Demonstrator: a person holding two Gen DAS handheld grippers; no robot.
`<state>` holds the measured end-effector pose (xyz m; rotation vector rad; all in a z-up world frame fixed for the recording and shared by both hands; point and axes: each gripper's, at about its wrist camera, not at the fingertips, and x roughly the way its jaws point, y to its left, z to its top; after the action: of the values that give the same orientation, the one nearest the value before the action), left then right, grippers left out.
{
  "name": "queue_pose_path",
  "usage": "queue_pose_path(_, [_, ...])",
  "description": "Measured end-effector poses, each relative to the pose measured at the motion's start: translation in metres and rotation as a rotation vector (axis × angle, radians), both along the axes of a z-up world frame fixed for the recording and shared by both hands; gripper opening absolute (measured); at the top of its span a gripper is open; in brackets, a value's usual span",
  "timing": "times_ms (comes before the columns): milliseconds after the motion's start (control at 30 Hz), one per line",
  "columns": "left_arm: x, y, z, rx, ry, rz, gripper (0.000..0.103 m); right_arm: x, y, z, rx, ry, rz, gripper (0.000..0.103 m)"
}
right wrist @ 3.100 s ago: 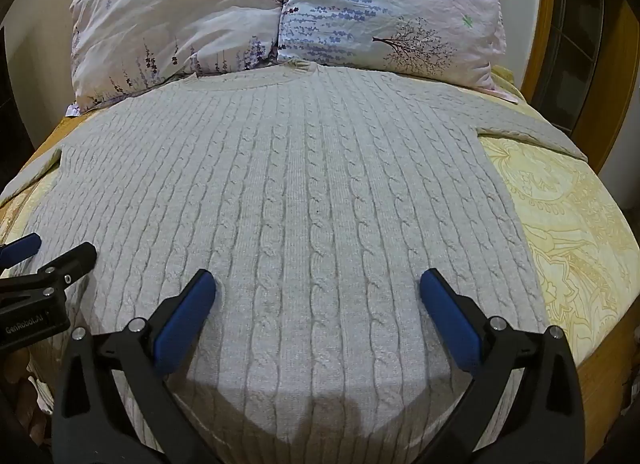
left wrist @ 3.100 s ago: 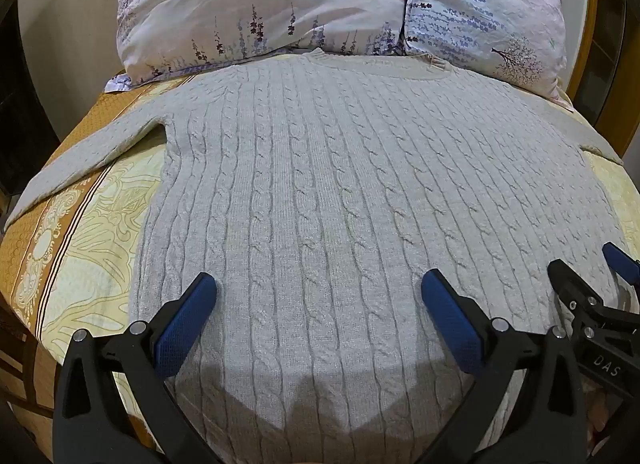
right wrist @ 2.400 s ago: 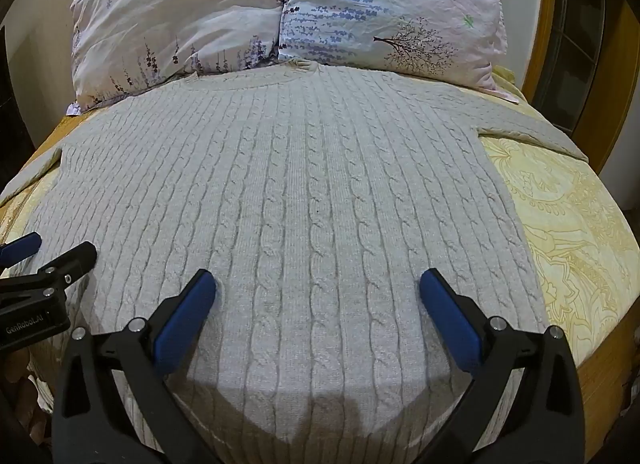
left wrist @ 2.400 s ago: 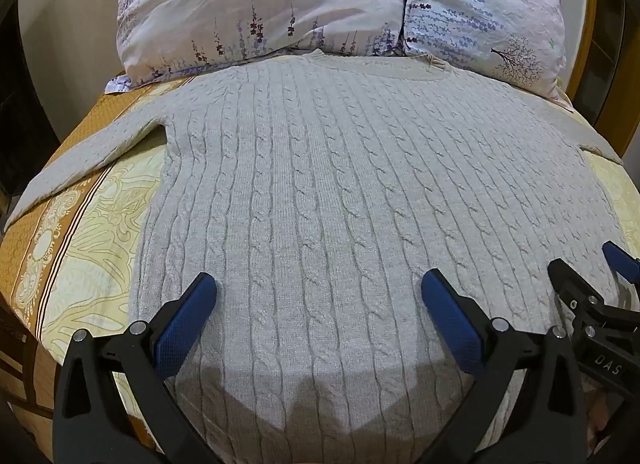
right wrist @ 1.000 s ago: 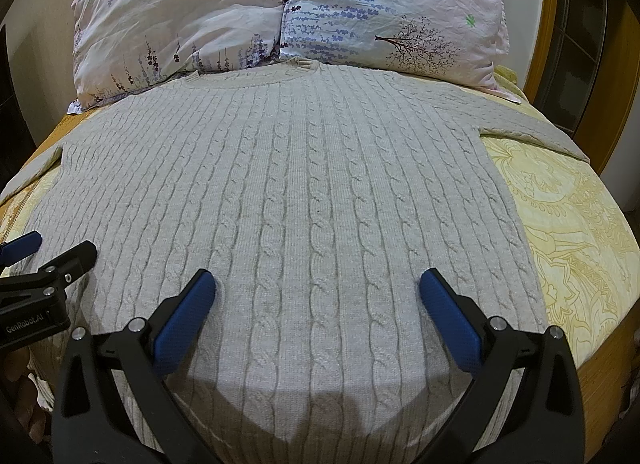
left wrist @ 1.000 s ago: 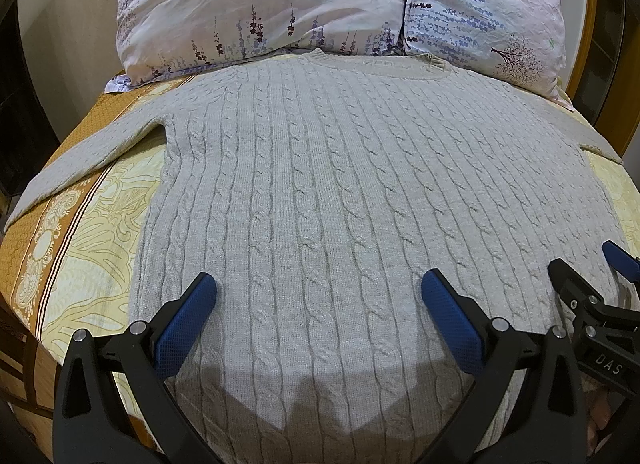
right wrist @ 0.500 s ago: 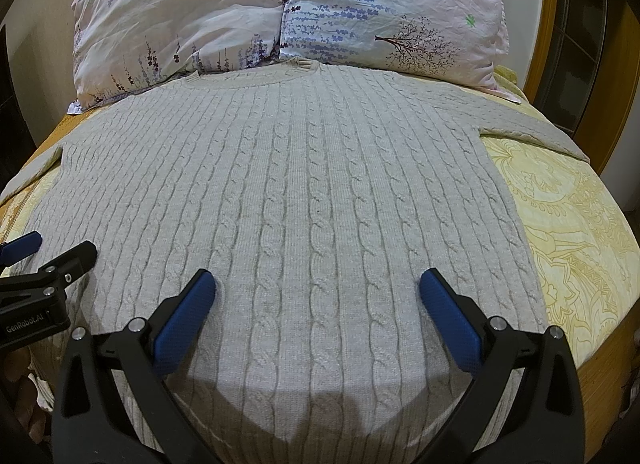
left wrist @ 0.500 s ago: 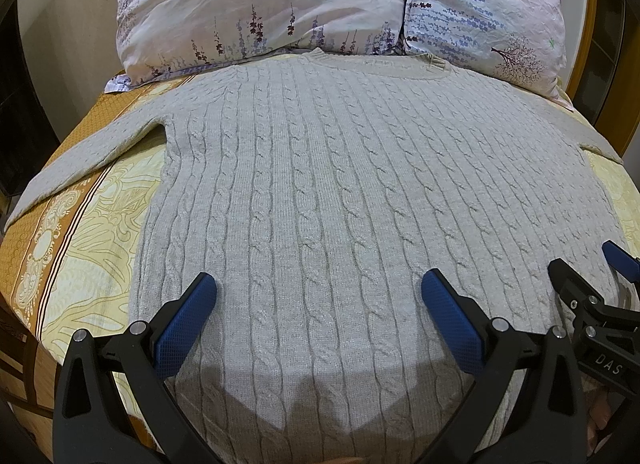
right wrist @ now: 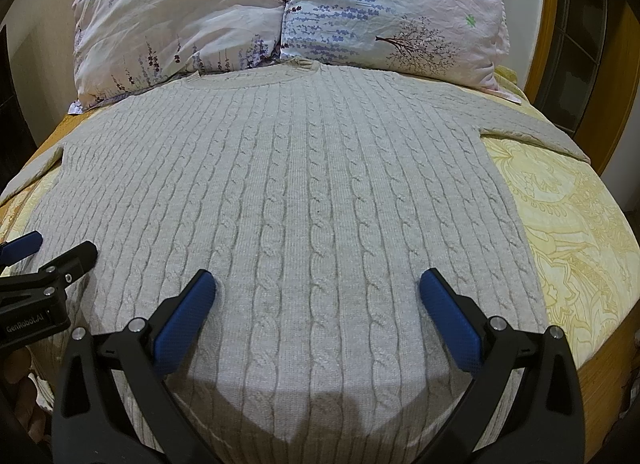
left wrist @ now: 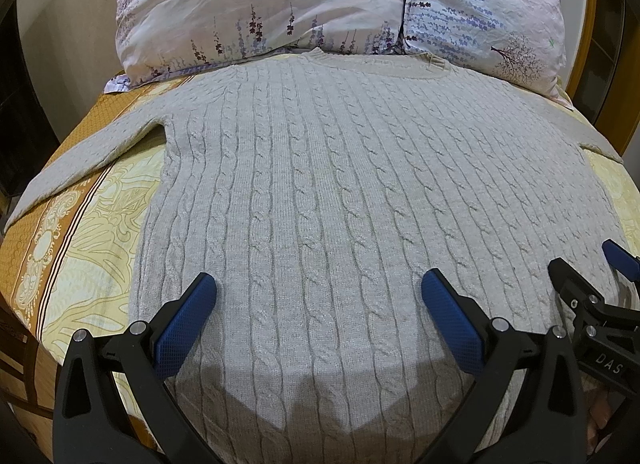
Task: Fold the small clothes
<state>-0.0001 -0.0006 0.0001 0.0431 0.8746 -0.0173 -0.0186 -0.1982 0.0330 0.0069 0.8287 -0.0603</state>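
Observation:
A light grey cable-knit sweater [left wrist: 320, 183] lies flat on the bed, collar toward the pillows and sleeves spread to both sides; it also shows in the right wrist view [right wrist: 304, 191]. My left gripper [left wrist: 318, 292] is open and empty, hovering above the sweater's lower left part. My right gripper [right wrist: 316, 290] is open and empty above the lower right part. Each gripper shows at the edge of the other's view: the right one [left wrist: 600, 276] and the left one [right wrist: 52, 252].
Two floral pillows [left wrist: 280, 11] [right wrist: 392, 11] lie at the head of the bed. A yellow and orange patterned bedsheet [left wrist: 80, 223] [right wrist: 572, 215] shows on both sides of the sweater. A wooden bed frame [right wrist: 544, 23] stands at the right.

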Motion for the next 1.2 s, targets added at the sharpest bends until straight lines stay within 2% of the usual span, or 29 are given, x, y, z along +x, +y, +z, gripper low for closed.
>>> queue_pose_path(333, [0.0,0.0,-0.001,0.007,0.0,-0.007,0.102,0.007,-0.008,0.0,0.024,-0.024,0.104,0.101])
queue_pose_path(400, [-0.001,0.001,-0.001,0.007,-0.001,-0.012,0.102,0.01,-0.014,0.003,0.055,-0.021,0.121,0.101])
queue_pose_path(500, [0.003,0.001,0.001,0.011,0.012,-0.024,0.102,0.02,-0.034,0.013,0.169,-0.004,0.115,0.101])
queue_pose_path(633, [0.011,0.001,0.003,0.011,0.029,-0.044,0.102,0.045,-0.095,0.03,0.316,-0.012,-0.019,0.101])
queue_pose_path(700, [0.016,0.001,0.005,0.01,0.038,-0.056,0.102,0.056,-0.128,0.036,0.347,-0.021,-0.101,0.101])
queue_pose_path(867, [0.036,0.002,0.009,-0.003,0.073,-0.067,0.102,0.08,-0.215,0.038,0.452,-0.021,-0.303,0.087])
queue_pose_path(1000, [0.056,0.001,0.012,0.019,0.111,-0.062,0.102,0.102,-0.273,0.026,0.556,-0.005,-0.436,0.078])
queue_pose_path(1133, [0.073,0.006,0.019,-0.002,0.142,-0.045,0.102,0.123,-0.309,0.012,0.653,0.024,-0.507,0.066])
queue_pose_path(1200, [0.079,0.009,0.025,-0.031,0.13,-0.043,0.102,0.133,-0.321,0.004,0.703,0.029,-0.53,0.06])
